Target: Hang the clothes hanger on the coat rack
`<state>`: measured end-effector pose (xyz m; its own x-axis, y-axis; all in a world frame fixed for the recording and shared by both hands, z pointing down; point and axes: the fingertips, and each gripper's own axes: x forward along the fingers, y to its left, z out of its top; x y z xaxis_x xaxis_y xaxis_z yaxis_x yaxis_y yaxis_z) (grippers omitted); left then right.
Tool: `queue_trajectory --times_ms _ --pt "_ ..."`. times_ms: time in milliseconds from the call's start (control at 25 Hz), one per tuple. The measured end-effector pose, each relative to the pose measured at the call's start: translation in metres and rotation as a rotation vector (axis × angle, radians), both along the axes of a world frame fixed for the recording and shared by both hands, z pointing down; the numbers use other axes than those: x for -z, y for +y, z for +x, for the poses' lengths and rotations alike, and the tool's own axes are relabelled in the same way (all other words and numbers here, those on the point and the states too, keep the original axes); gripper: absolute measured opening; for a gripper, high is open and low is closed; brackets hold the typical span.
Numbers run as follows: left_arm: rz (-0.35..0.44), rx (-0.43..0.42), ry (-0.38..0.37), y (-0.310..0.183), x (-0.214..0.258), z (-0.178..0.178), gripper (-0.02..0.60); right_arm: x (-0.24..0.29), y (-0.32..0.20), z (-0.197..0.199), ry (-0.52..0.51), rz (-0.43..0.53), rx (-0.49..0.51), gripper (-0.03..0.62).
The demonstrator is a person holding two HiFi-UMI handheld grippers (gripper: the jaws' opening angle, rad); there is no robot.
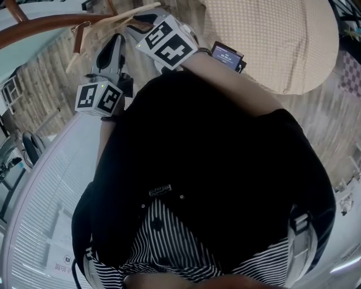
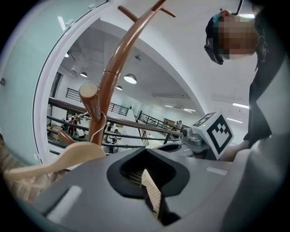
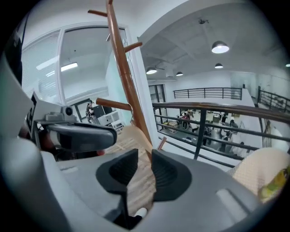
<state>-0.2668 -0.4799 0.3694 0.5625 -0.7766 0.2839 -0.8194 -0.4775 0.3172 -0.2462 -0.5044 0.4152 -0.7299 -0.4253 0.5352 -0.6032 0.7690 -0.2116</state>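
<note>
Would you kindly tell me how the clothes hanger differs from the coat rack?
Colour: the clothes hanger is pale wood; the coat rack is dark reddish-brown. Shape: the hanger is one broad curved bar; the rack is a curving trunk with pegs branching off. Pose: the rack stands upright, while the hanger hangs from a peg. Both look wooden.

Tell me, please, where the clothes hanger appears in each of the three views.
Head view: clothes hanger at the top, left of middle.
Left gripper view: lower left, its hook over a peg.
Right gripper view: centre.
Shared landmark: the brown coat rack.
</note>
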Motion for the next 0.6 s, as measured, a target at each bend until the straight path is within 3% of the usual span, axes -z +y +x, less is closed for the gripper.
queue_trajectory --times_ms 40,120,600 --pt "0.004 -0.002 0.001 0.0 0.002 0.004 0.006 0.006 0.002 0.005 -0.035 -0.011 -0.003 0.097" --pt "0.011 -0.007 0.004 -0.001 0.003 0.011 0.006 0.016 0.007 0.014 -0.105 -0.021 -0.006 0.007" --pt "0.05 -0.024 -0.005 0.007 0.012 0.031 0.006 0.035 0.038 0.023 -0.159 0.037 0.028 0.002"
